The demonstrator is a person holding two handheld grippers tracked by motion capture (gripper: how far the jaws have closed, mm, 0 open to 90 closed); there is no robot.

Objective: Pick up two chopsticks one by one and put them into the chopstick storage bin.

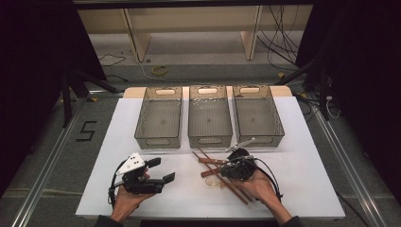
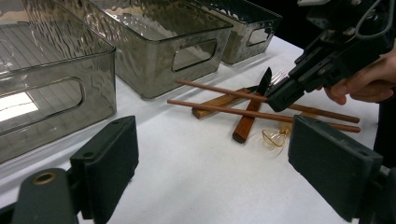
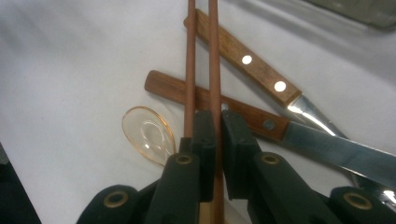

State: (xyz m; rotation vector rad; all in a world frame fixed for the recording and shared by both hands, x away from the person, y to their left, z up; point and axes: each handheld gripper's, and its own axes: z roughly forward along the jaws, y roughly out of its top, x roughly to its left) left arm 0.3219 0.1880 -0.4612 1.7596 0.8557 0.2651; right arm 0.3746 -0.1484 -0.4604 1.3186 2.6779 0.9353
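Observation:
Two brown chopsticks (image 1: 222,177) lie crossed over two wooden-handled knives (image 1: 210,161) on the white table, beside a clear amber spoon (image 1: 213,183). My right gripper (image 3: 218,135) is shut on one chopstick (image 3: 214,56), its pads pinching the stick. The second chopstick (image 3: 190,70) runs along the outside of one jaw. Under them lie the two knife handles (image 3: 252,116) and the spoon (image 3: 147,133). My left gripper (image 1: 161,170) rests open at the near left, with nothing between its jaws. From the left gripper view, the right gripper (image 2: 285,93) reaches down onto the chopsticks (image 2: 219,108).
Three smoky clear bins (image 1: 157,141) (image 1: 209,140) (image 1: 259,139) stand side by side at the back of the white board, all without contents. The knife blades (image 3: 327,149) point toward the bins. Dark floor and cables surround the table.

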